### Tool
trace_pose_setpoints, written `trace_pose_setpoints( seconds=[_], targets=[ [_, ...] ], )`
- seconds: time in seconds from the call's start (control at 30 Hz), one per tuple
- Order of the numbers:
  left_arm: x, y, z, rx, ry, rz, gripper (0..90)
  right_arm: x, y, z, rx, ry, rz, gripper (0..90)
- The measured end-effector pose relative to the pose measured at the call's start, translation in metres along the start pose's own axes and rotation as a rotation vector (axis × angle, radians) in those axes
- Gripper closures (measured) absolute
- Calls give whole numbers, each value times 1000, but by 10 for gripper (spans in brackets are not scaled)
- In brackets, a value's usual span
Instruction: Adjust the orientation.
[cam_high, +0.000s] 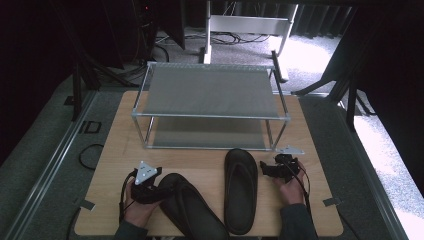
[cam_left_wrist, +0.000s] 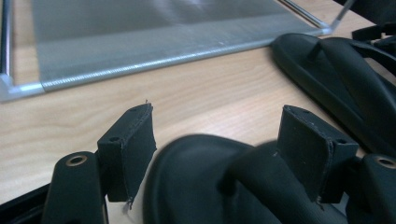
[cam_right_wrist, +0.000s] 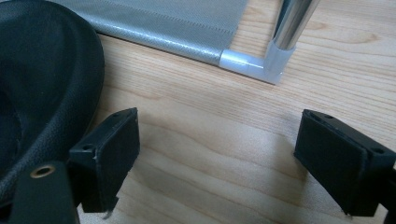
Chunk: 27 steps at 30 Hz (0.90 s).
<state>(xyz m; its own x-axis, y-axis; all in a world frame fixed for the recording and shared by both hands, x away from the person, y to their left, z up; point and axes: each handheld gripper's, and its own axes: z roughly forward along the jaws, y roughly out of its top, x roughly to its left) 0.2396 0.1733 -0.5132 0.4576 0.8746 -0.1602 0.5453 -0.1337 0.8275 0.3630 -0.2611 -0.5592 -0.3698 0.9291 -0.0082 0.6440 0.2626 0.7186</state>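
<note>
Slipper between spread left tongs (hand low).

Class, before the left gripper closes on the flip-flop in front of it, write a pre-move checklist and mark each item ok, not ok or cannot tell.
1. Left gripper open: ok, jaws stand wide apart.
2. Left flip-flop between the jaws: ok, its toe end and strap sit in the gap.
3. Pads touching the left flip-flop: cannot tell, contact edges are blurred.
4. Right gripper clear of the grasp: ok, open over bare table, beside the right flip-flop.
5. Shoe rack free to receive: ok, both shelves bare.
6. The two flip-flops apart: cannot tell, in the high view they lie close near the heels.
</note>
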Motion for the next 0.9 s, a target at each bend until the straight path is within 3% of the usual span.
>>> trace_pose_setpoints(
  seconds=[0.2,0.37,0.53,0.7,0.8,0.9],
  targets=[
    [-13,-4,-1,19,-7,18,285,0,0,0,0,-1,0,139],
    [-19,-10,0,40,-26,-1,288,0,0,0,0,-1,0,139],
    [-28,-14,0,51,-30,20,266,0,0,0,0,-2,1,139],
    [-32,-19,7,76,-48,6,251,0,0,0,1,-2,1,139],
    [-35,-20,14,113,-9,33,252,0,0,0,0,-2,1,139],
    [-35,-20,18,125,-20,22,267,0,0,0,0,-2,1,139]
  ],
)
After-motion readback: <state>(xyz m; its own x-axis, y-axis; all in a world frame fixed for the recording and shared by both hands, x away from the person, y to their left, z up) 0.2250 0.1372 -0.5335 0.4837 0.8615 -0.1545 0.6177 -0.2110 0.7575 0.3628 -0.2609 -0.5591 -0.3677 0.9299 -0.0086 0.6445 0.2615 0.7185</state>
